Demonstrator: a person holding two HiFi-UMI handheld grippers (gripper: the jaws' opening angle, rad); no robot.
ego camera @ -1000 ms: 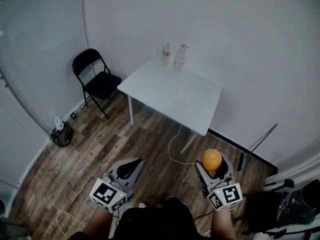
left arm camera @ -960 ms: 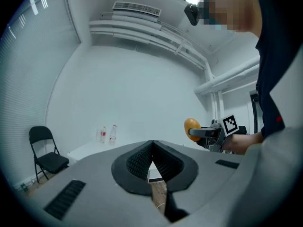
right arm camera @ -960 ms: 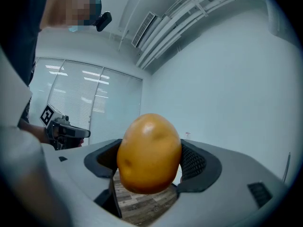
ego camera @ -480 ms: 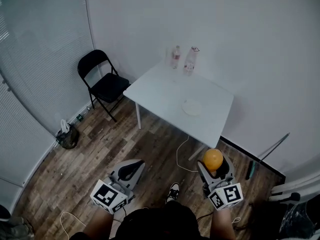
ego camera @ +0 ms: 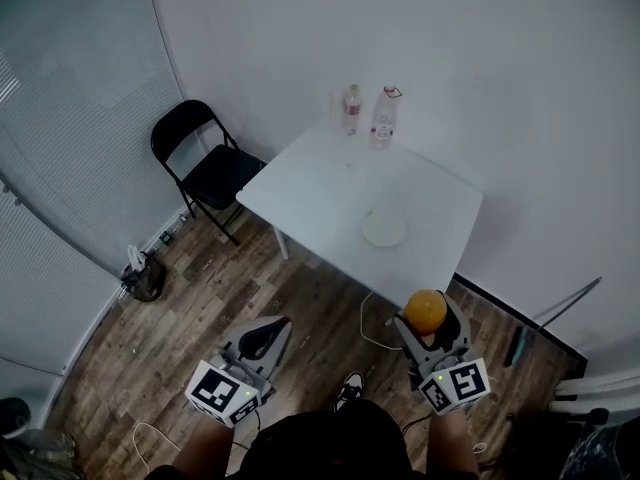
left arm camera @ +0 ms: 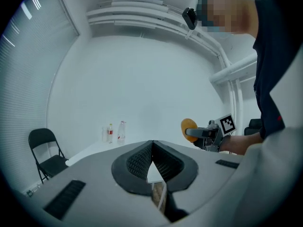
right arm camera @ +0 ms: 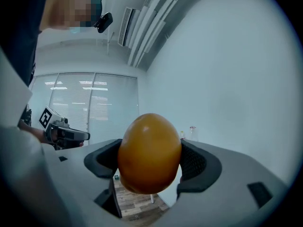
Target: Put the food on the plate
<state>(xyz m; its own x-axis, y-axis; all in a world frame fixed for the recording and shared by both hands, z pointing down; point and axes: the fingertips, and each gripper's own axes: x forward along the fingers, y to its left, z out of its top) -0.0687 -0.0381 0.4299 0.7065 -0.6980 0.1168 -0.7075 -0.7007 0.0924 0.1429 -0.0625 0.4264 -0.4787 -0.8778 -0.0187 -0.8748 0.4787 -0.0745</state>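
An orange round fruit point(ego camera: 425, 311) point(right arm camera: 149, 152) sits clamped between the jaws of my right gripper point(ego camera: 427, 320), held over the wooden floor short of the table. A small white plate point(ego camera: 384, 230) lies on the white table point(ego camera: 300, 188), near its front right side. My left gripper point(ego camera: 262, 339) point(left arm camera: 151, 156) hangs at the lower left with its jaws shut together and nothing between them. In the left gripper view the orange fruit point(left arm camera: 189, 128) shows off to the right in the other gripper.
Two plastic bottles point(ego camera: 352, 108) point(ego camera: 383, 117) stand at the table's far edge by the wall. A black folding chair point(ego camera: 205, 165) stands left of the table. A cable point(ego camera: 368, 320) trails on the floor under the table's front edge. A dark bag point(ego camera: 146, 276) sits by the blinds.
The table and plate have come closer and lower in the head view as the person steps forward. Both grippers keep their hold and places relative to the body.
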